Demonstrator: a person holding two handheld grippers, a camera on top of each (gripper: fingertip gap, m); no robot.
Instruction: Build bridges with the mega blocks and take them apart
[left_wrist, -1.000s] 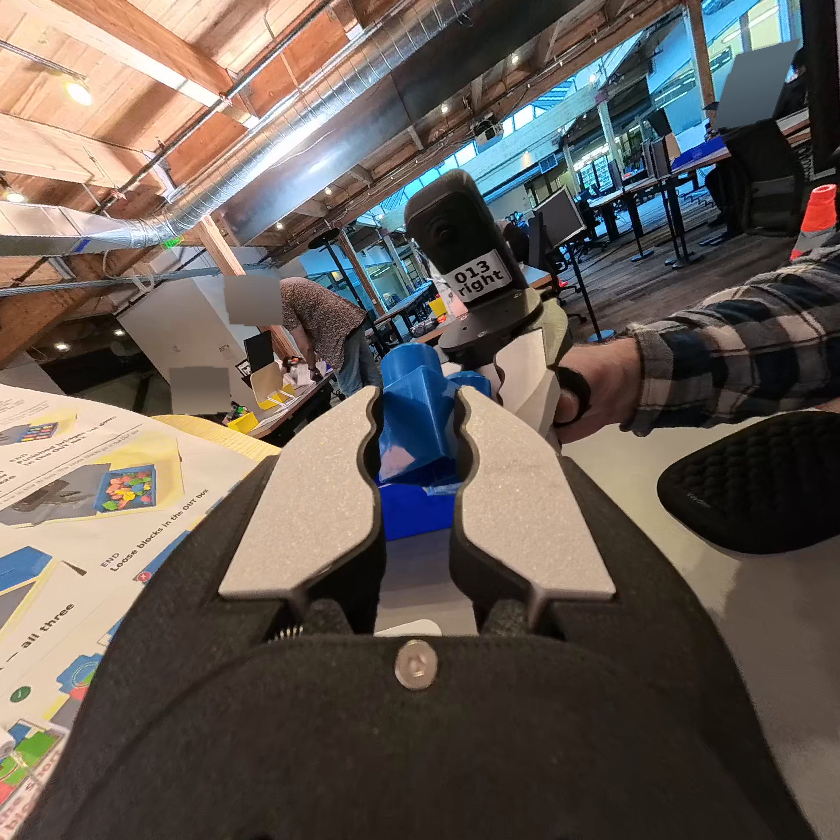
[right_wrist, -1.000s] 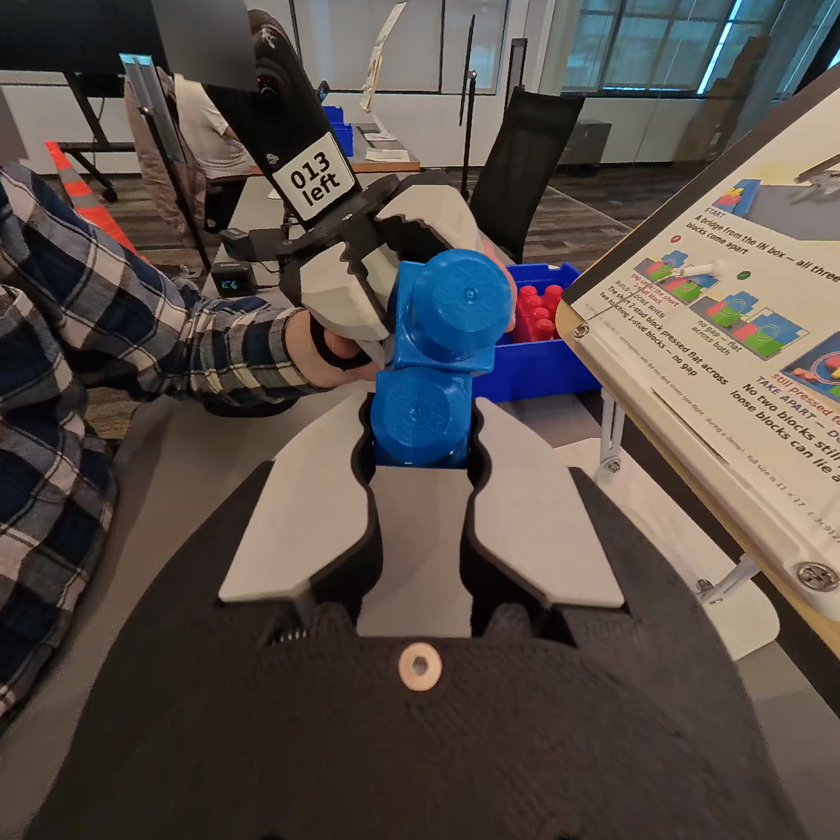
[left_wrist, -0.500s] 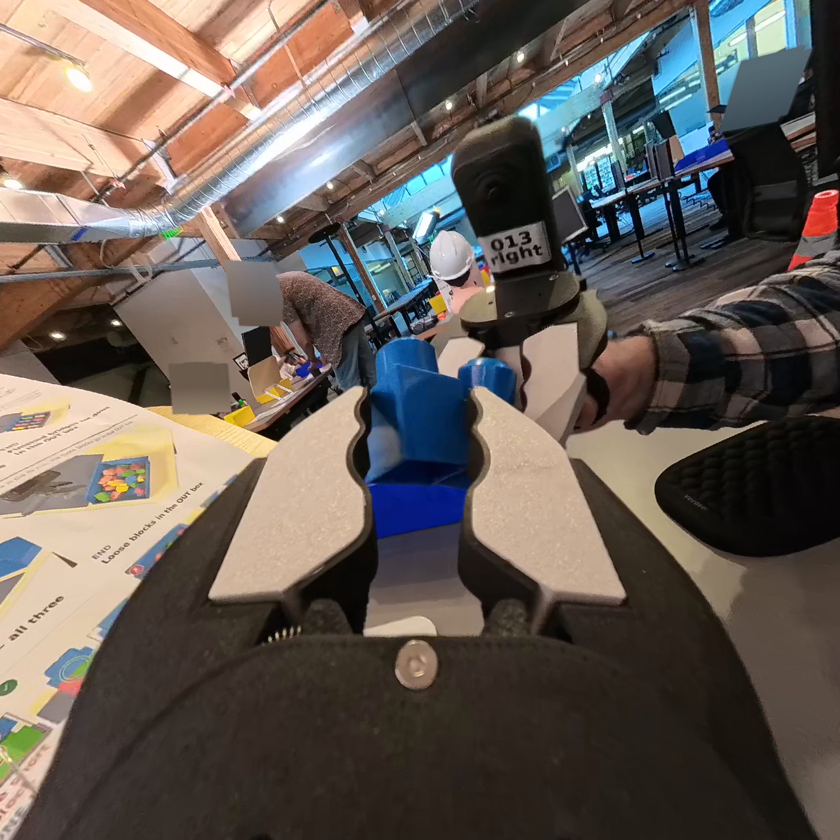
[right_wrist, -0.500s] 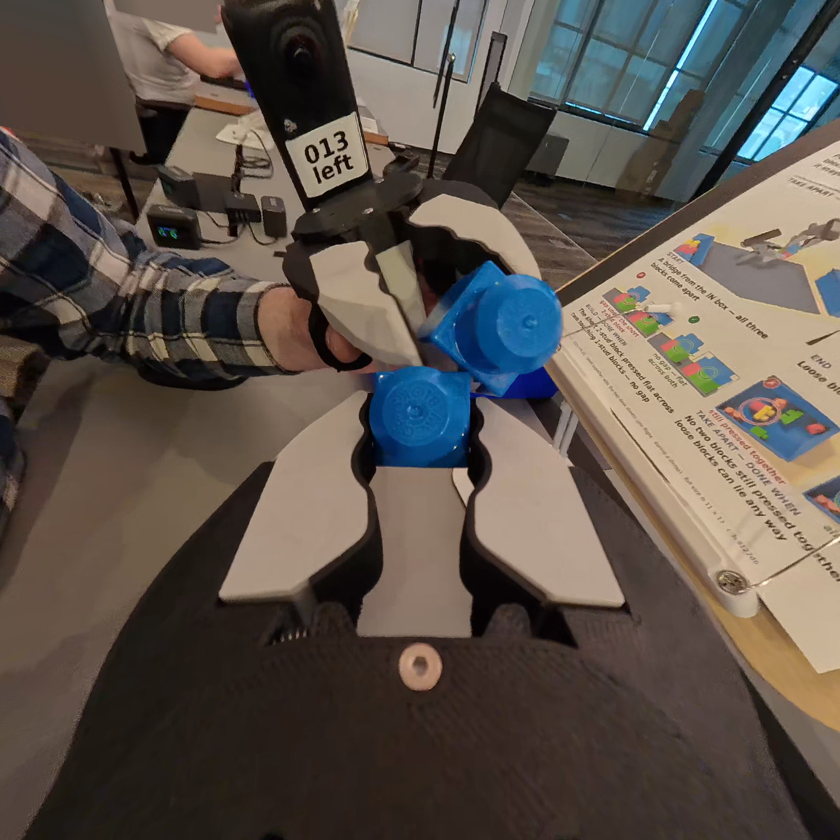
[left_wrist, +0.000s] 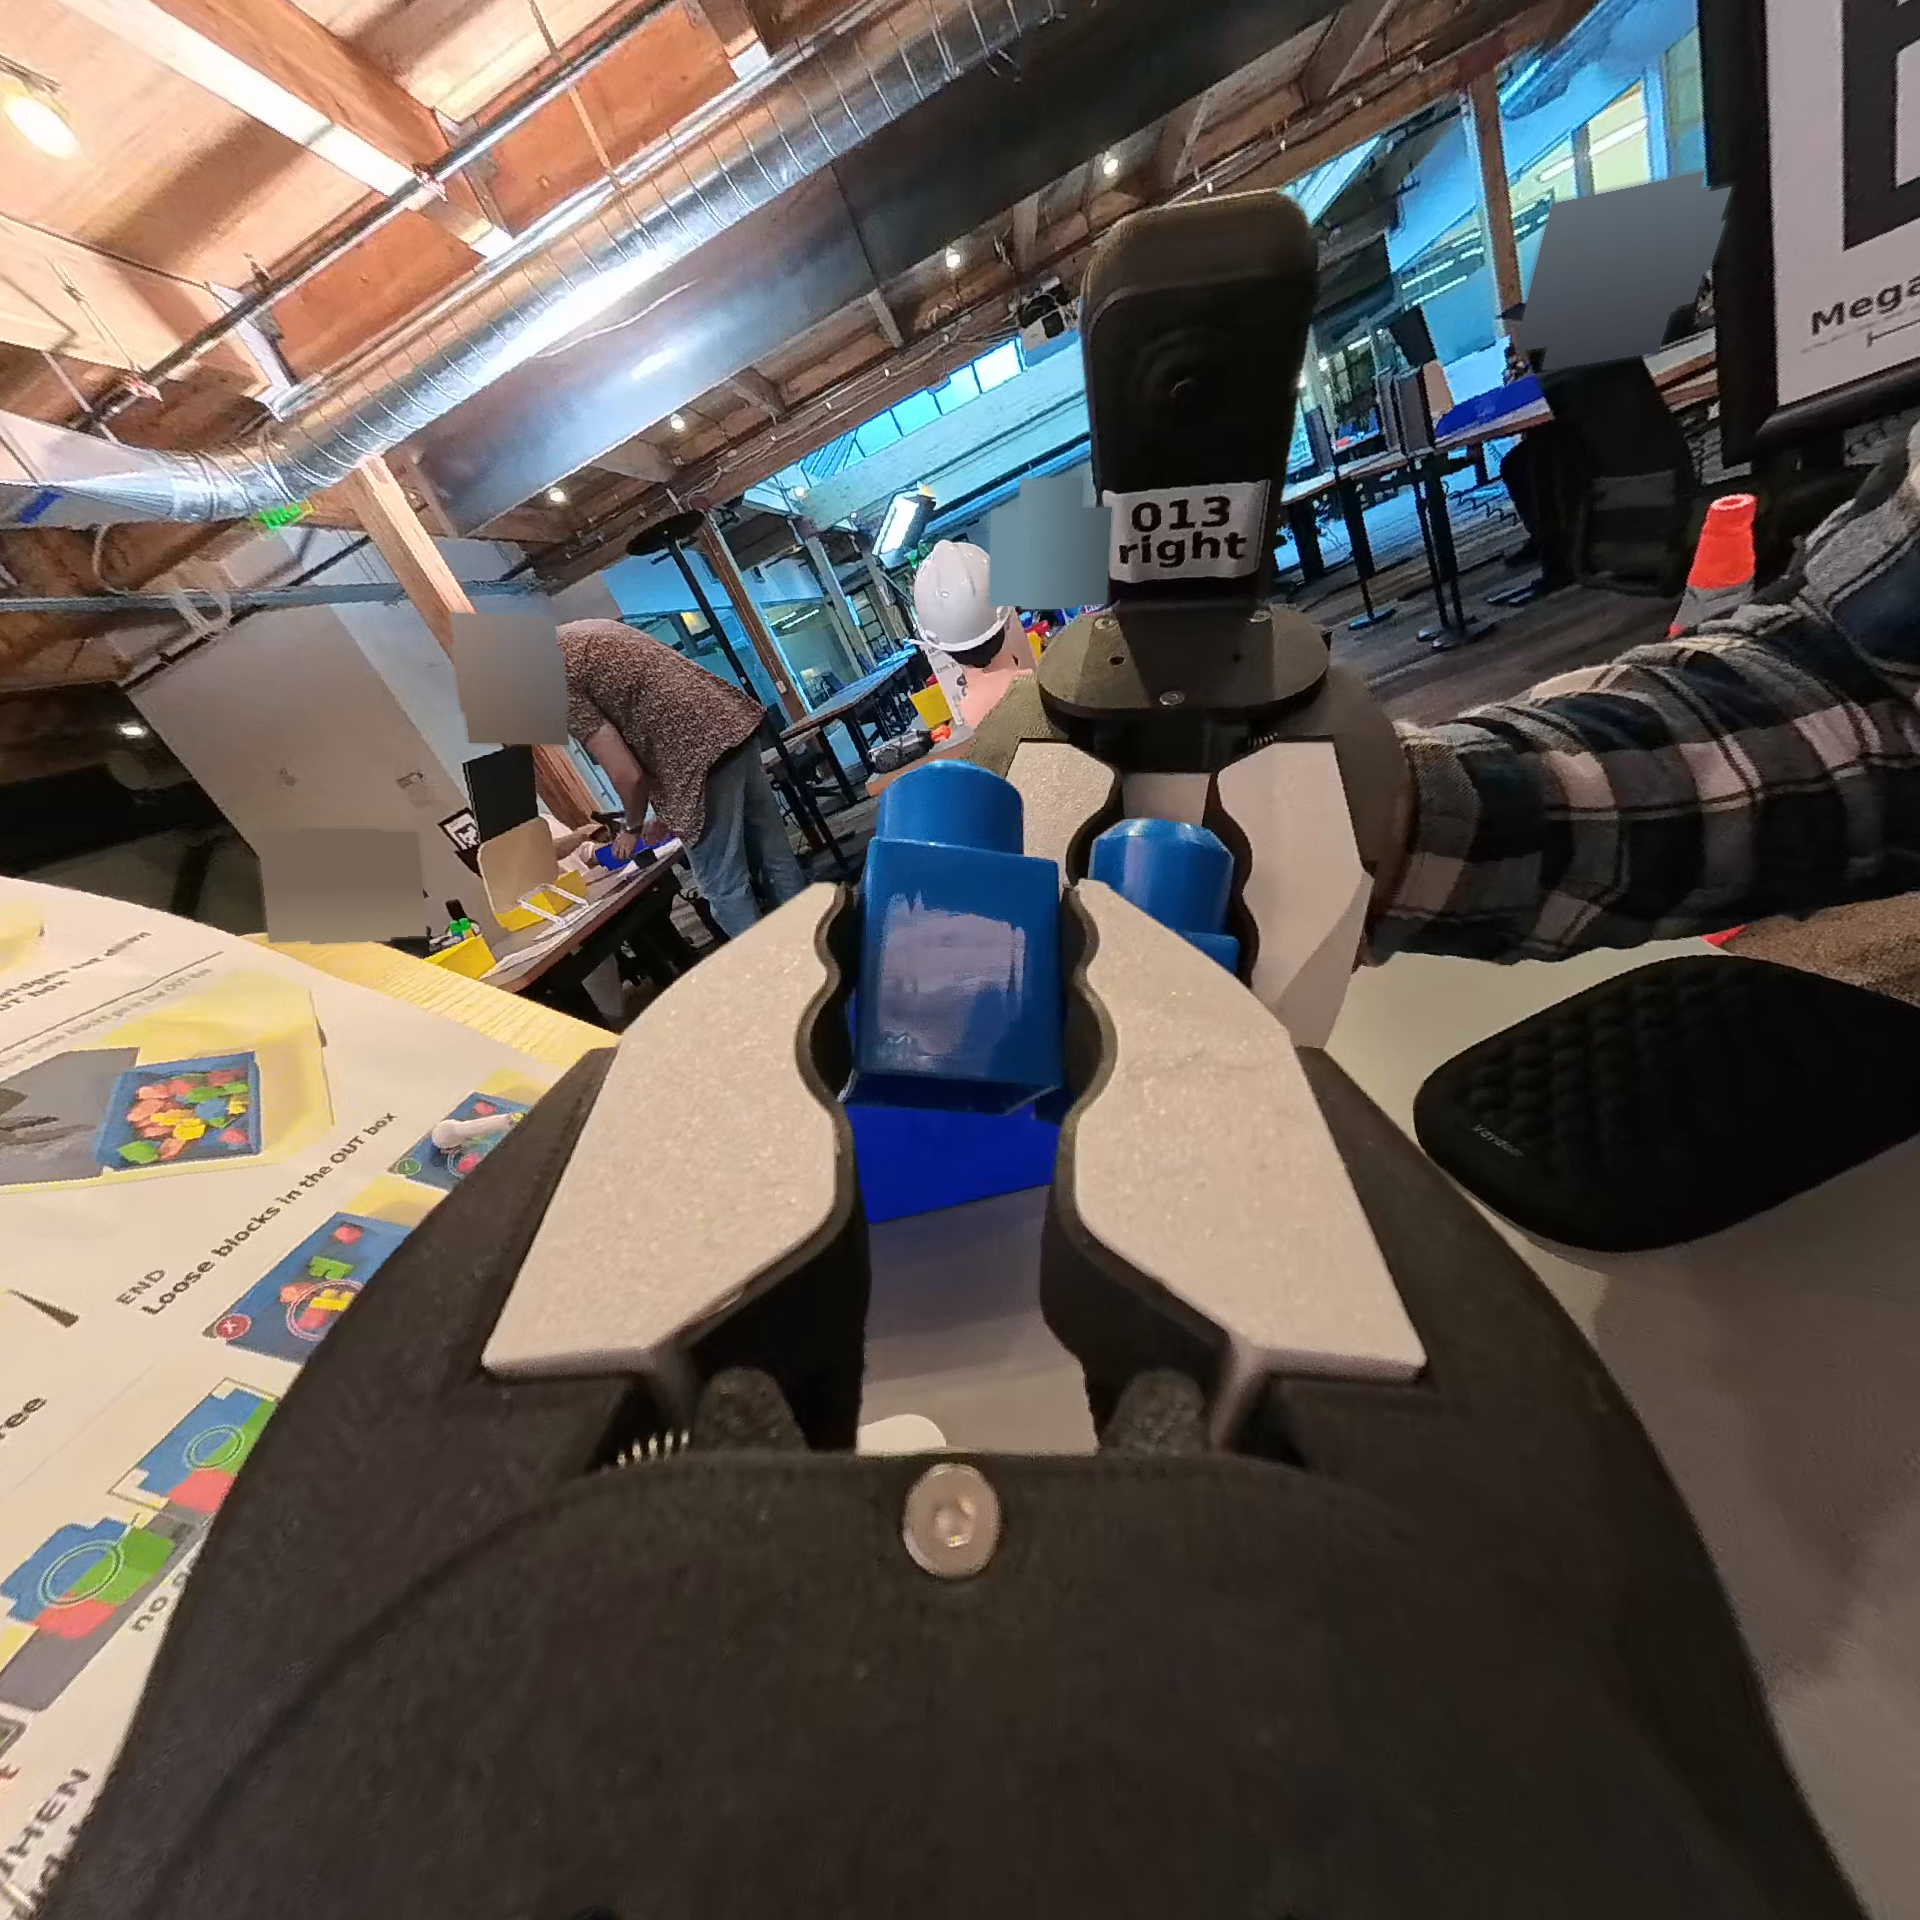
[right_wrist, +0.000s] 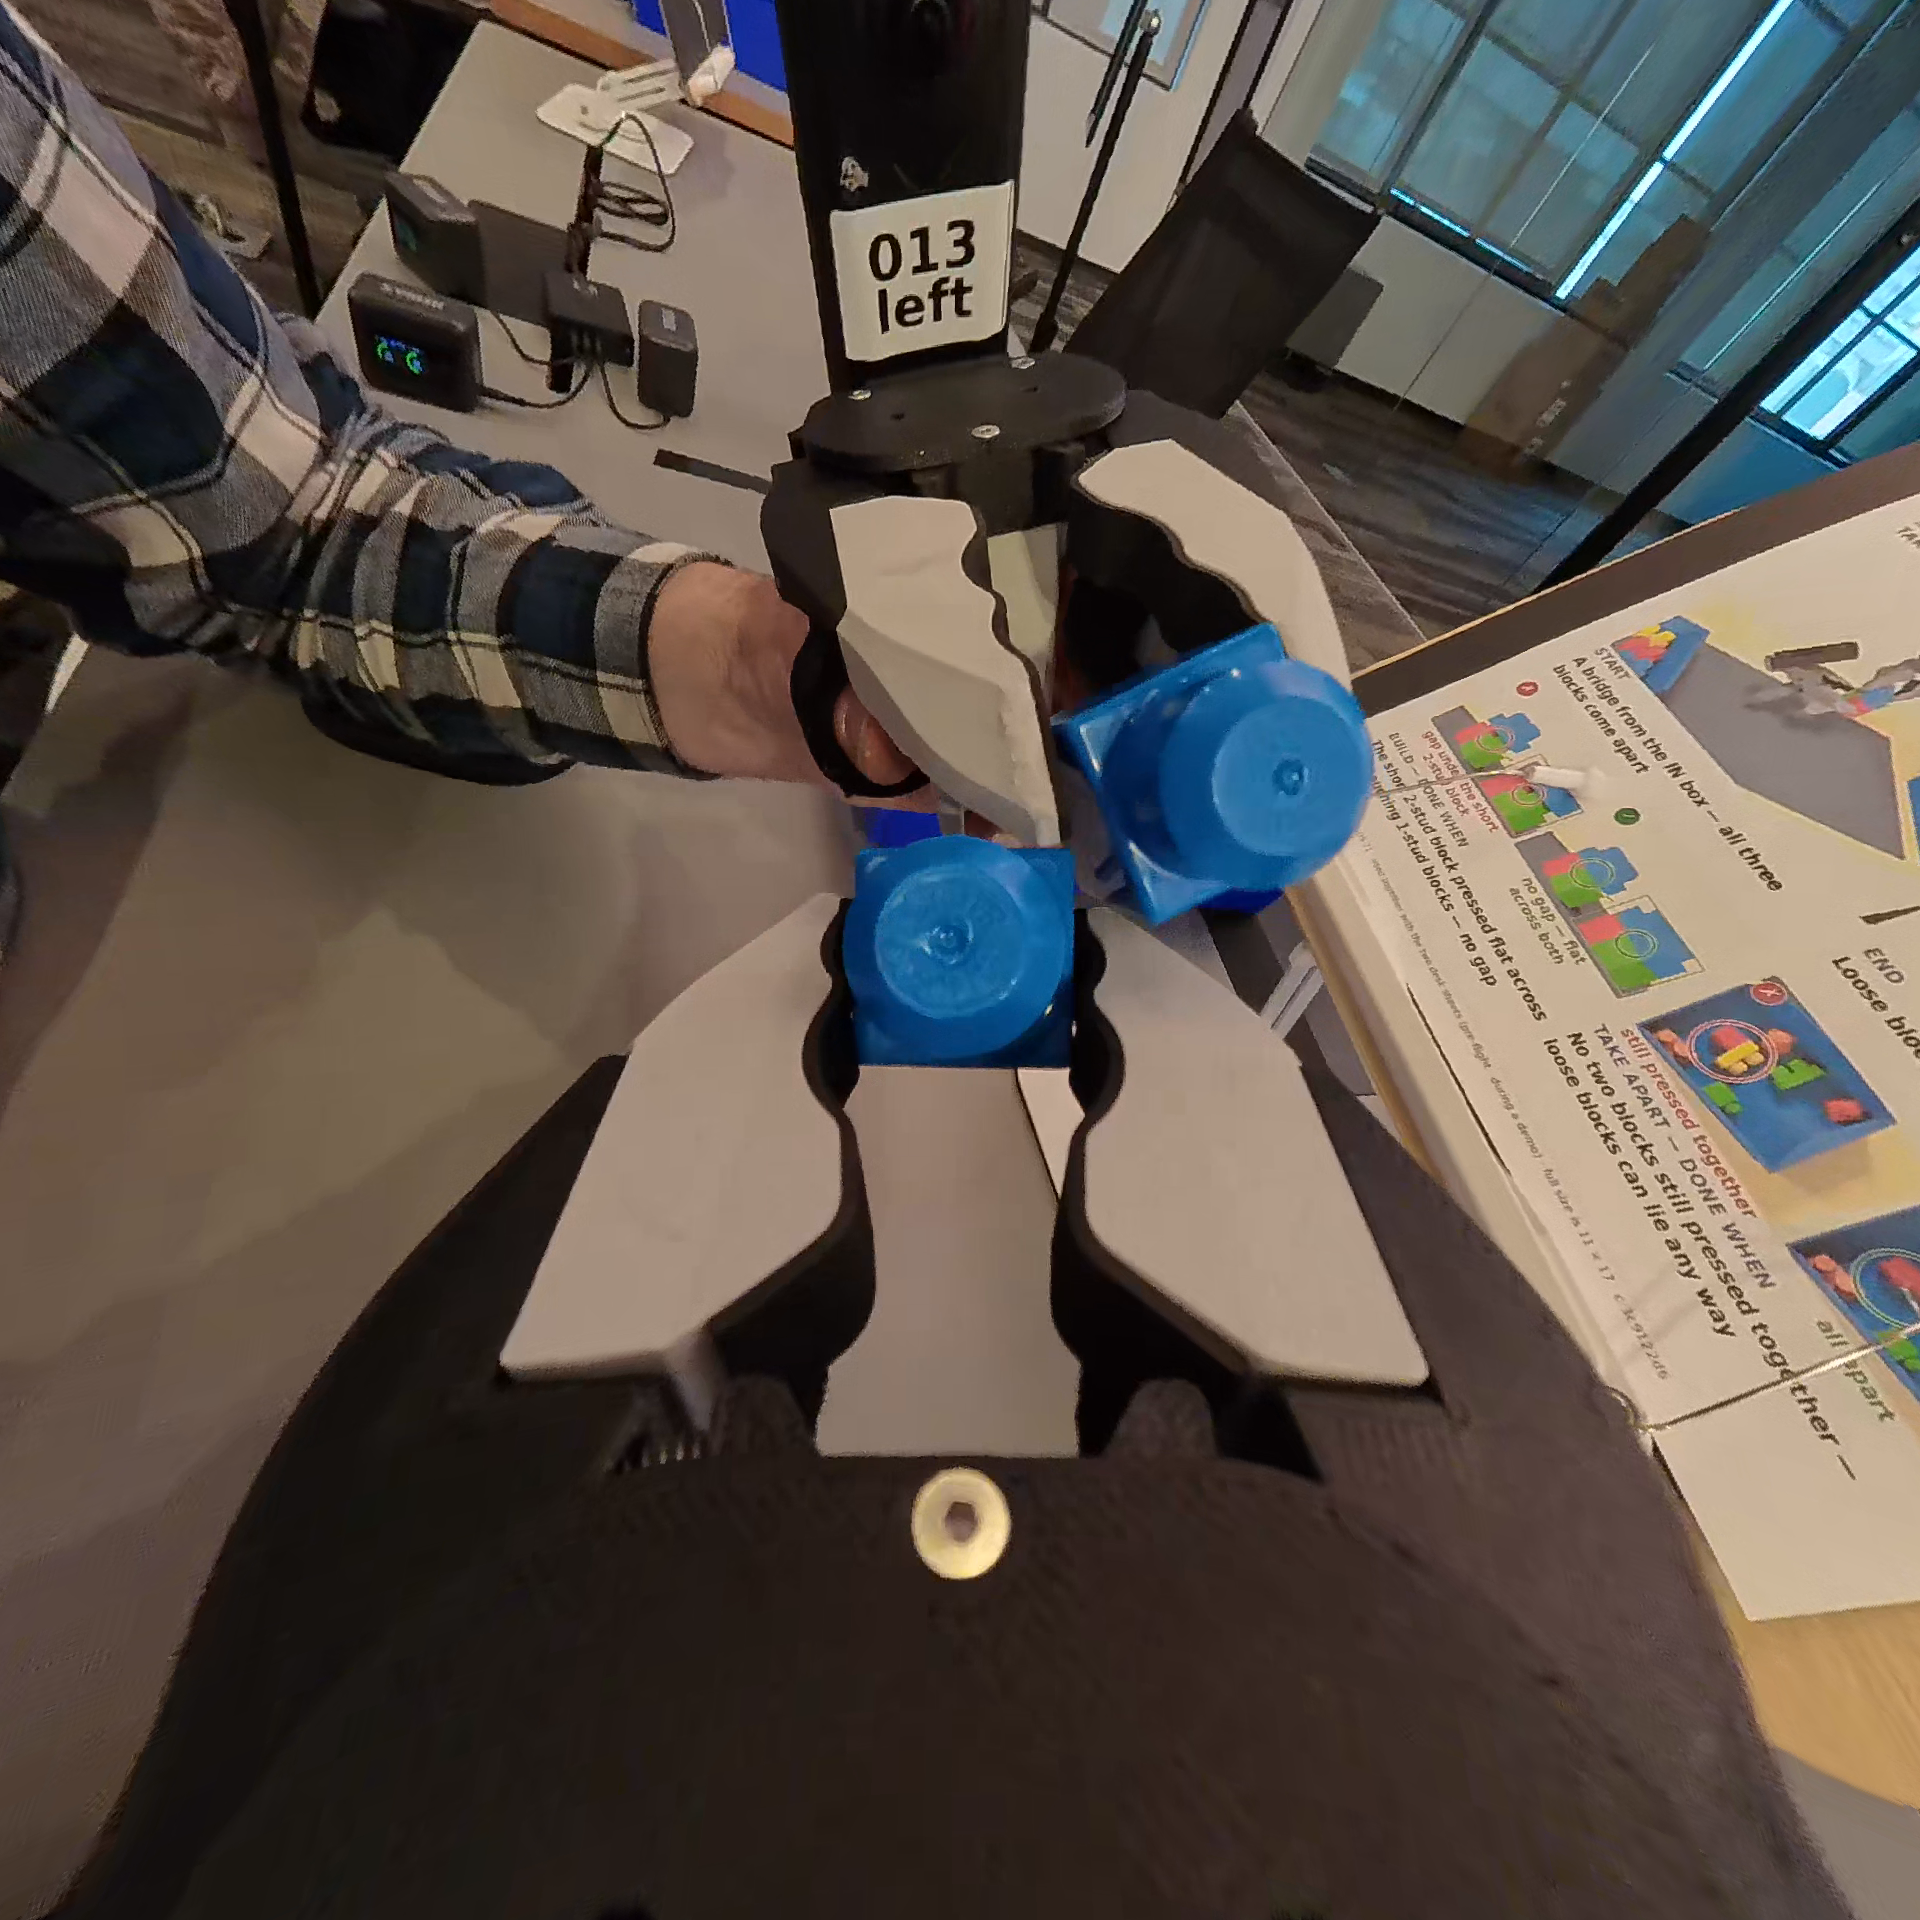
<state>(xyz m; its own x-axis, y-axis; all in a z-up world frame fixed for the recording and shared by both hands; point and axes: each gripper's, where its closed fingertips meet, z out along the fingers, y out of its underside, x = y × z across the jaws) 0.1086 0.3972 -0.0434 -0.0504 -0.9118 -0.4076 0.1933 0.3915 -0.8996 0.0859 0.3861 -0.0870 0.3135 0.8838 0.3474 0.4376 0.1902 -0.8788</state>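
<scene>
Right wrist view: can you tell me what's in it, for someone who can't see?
The right gripper jaws hold a blue block, stud facing the camera. Opposite, the left gripper, held by a hand in a plaid sleeve, grips another blue block beside an instruction sheet.

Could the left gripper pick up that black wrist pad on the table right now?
Probably not: the left gripper has its fingers pressed on a blue block, so the black pad would have to wait.
</scene>
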